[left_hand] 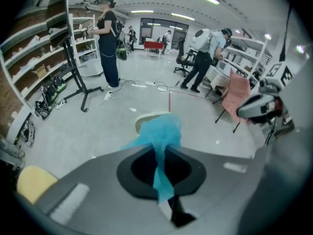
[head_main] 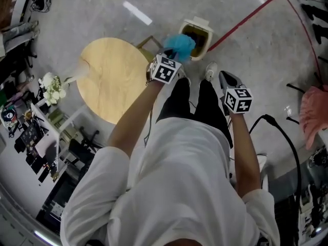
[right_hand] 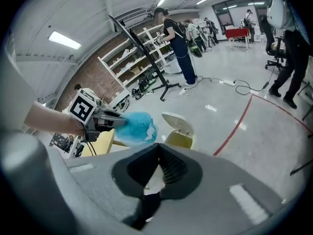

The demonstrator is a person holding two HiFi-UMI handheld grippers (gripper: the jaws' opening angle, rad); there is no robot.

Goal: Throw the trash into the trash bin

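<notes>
No readable text, labels or numbers

We see a round wooden table (head_main: 110, 78) on the pale, glossy floor (head_main: 102, 9), with a bunch of white flowers (head_main: 53, 88) just beside its left edge in the head view. A red line (head_main: 246, 20) runs across the floor at the upper right. A pink cloth (head_main: 312, 111) hangs at the right edge, and a black cable (head_main: 285, 137) curls near it. Farther off we find white shelves (left_hand: 34, 58), a black stand (left_hand: 80, 82) and a person (left_hand: 107, 43) standing by them.
</notes>
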